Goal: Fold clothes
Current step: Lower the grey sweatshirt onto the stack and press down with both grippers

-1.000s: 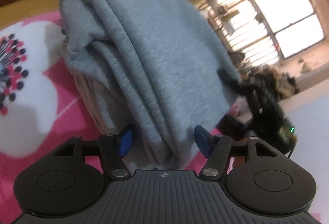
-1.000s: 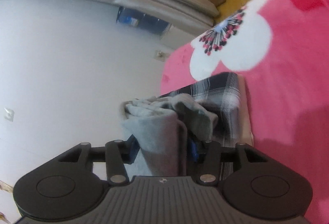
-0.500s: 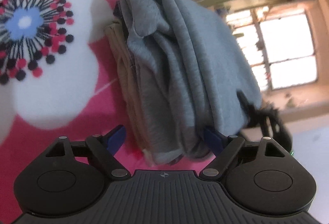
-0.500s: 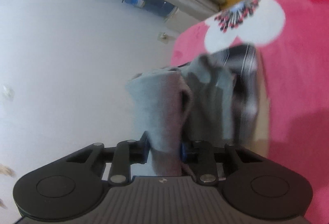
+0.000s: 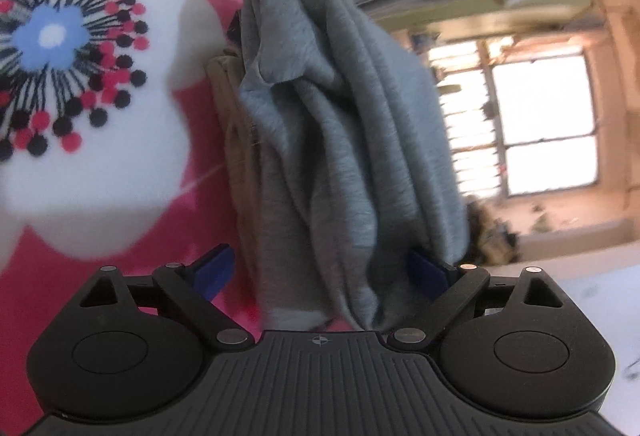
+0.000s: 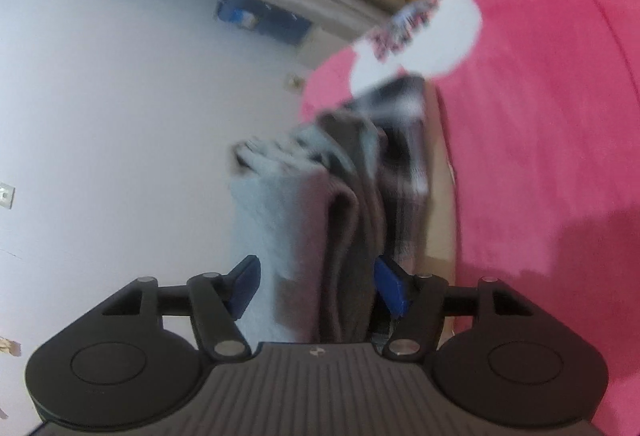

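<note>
On the pile, both claws opening.

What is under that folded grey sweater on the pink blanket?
Under the grey sweater lies a beige garment, and a black-and-white plaid garment shows in the right wrist view. How the two are stacked, and anything deeper, is covered.

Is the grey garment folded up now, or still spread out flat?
Folded. The grey garment is a bunched, layered bundle lying on a beige garment on the pink blanket, not spread flat.
</note>
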